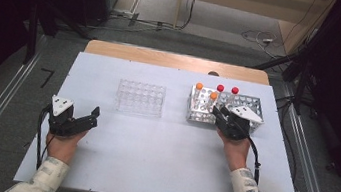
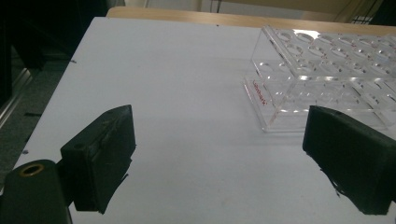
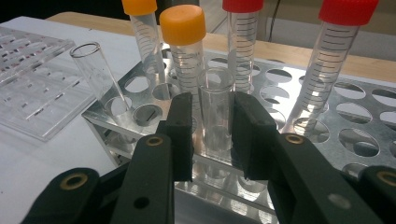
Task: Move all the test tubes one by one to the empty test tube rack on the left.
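While the right tongs point(image 3: 212, 135) pinch an uncapped clear glass tube point(image 3: 215, 109) at centre frame, standing in the perforated metal rack point(image 3: 327, 121), a tilted lift could jam it. Left tongs point(image 2: 224, 163) gape wide, holding nothing.

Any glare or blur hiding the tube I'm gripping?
Right gripper view: the open tube is sharp between the fingers, its glass glinting slightly. High view: too small to make out there. Left gripper view: soft, with glare on the clear rack.
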The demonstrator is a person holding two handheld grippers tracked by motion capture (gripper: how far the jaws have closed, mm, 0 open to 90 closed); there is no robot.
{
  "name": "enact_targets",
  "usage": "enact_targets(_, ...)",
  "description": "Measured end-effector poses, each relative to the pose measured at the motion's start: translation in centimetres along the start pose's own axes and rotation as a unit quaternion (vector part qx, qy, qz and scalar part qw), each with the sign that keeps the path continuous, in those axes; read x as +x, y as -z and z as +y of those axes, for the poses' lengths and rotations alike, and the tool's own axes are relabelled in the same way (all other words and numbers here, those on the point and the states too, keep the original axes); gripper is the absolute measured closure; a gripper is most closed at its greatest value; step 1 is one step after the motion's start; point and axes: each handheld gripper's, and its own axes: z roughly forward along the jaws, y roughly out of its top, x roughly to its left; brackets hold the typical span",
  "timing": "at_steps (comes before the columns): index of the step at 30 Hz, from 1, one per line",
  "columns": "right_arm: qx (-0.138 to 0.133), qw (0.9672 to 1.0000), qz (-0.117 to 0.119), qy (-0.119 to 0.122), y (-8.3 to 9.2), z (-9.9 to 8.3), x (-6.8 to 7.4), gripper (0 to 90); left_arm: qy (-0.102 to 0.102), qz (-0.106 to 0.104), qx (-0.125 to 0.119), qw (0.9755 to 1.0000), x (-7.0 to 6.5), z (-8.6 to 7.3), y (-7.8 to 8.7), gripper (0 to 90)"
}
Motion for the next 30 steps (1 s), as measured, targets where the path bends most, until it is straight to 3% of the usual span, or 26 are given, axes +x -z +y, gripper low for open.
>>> enact_targets(18, 0.003, 0.9999, -0.009, -0.003, -0.2, -0.1, -0.1, 72.9, 0.001, -0.001, -0.001, 1.0, 0.1, 0.0, 0.0, 9.7)
enact_targets(30, -0.021, 0.9997, -0.013, -0.002, 0.8, 0.6, -0.1, 73.5, -0.001, -0.003, 0.0, 1.0, 0.0, 0.0, 0.0, 9.8)
